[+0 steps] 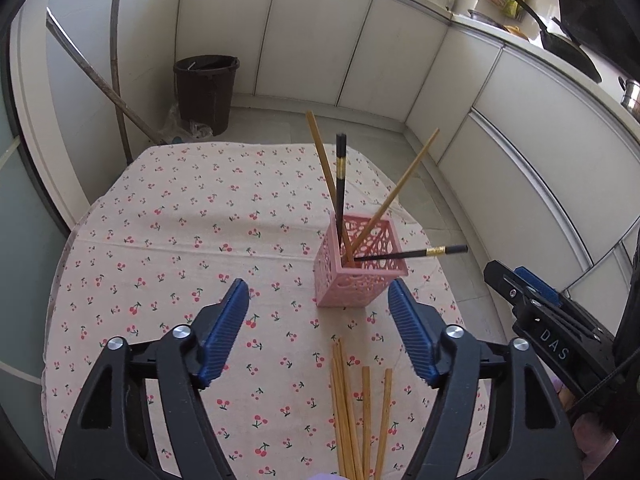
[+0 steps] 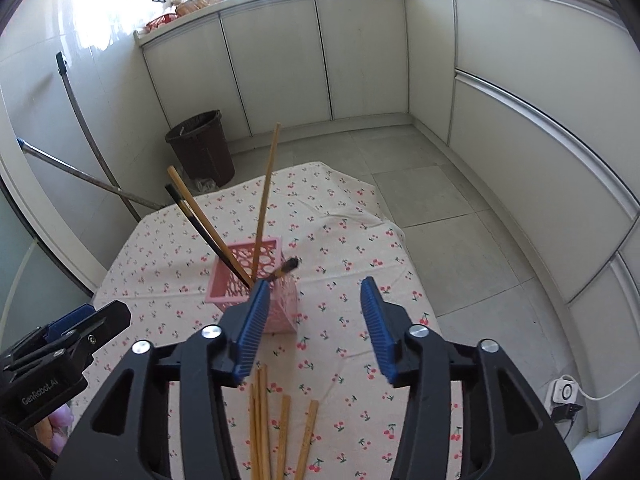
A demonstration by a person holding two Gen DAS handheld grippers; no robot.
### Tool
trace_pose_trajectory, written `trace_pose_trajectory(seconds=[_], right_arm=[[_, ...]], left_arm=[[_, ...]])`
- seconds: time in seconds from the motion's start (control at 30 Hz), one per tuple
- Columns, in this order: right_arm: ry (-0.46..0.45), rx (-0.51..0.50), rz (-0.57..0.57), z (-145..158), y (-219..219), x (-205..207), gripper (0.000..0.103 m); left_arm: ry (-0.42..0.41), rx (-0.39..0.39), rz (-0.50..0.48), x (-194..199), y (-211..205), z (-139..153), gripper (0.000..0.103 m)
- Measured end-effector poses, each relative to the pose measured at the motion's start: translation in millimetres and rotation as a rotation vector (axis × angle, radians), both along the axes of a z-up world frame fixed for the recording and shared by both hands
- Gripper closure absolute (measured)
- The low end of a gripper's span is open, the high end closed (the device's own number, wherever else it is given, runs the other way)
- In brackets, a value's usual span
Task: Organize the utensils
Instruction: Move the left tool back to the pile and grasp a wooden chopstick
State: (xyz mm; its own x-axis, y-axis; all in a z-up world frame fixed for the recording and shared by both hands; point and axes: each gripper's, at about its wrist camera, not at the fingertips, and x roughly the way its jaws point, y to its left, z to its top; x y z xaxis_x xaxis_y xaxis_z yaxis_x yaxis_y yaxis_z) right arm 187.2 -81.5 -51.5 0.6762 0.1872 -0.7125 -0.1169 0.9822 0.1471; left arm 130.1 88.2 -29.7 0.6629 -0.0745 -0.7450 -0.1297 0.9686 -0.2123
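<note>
Left tool (image 1: 318, 300): jaws apart, nothing between the blue ribbed pads (image 1: 228, 332), hovering over the surface short of the pink holder
Right tool (image 2: 314, 312): jaws likewise spread and empty, left pad (image 2: 252, 332) overlapping the holder's near corner in the right wrist view; contact cannot be told
Surface (image 1: 160, 240): rounded, draped in a cream cloth printed with red cherries
Holder (image 1: 352, 276): pink square lattice box standing upright on the cloth, toward the right half of the surface in the left wrist view
In the holder: two wooden chopsticks (image 1: 322, 160) and two black chopsticks with gold bands (image 1: 340, 184), all leaning at different angles; one black stick (image 1: 412, 254) tipped low across the rim toward the right
Loose chopsticks (image 1: 352, 408): bundle of wooden sticks lying flat on the cloth near the front edge, between the tools and apart from the holder, two of them splayed slightly to the right
Behind the surface: dark brown bin (image 1: 206, 92) on the tiled floor beside white cabinet doors (image 1: 312, 40), two long handles (image 1: 116, 56) propped against the wall at left
Far right, left wrist view: black frying pan (image 1: 560, 44) on the kitchen worktop
</note>
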Motion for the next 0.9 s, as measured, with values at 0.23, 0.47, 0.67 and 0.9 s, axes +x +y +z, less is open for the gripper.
trace_pose_trajectory(seconds=[0.23, 0.47, 0.67, 0.9], right_arm=[[0.050, -0.053, -0.051, -17.0, -14.0, -1.3, 0.045], [0.102, -0.041, -0.116, -31.2, -34.9, -10.6, 0.012], [0.264, 0.004, -0.154, -62.1, -59.4, -23.4, 0.007], [0.444, 0.085, -0.155, -94.8, -73.2, -48.7, 0.007]], left_arm=[[0.032, 0.045, -0.015, 0.0, -8.6, -12.0, 0.025], [0.141, 0.045, -0.022, 8.8, -12.8, -35.0, 0.007], [0.339, -0.022, -0.002, 21.4, -5.4, -82.6, 0.007], [0.487, -0.040, 0.019, 27.9, -4.5, -123.1, 0.007]])
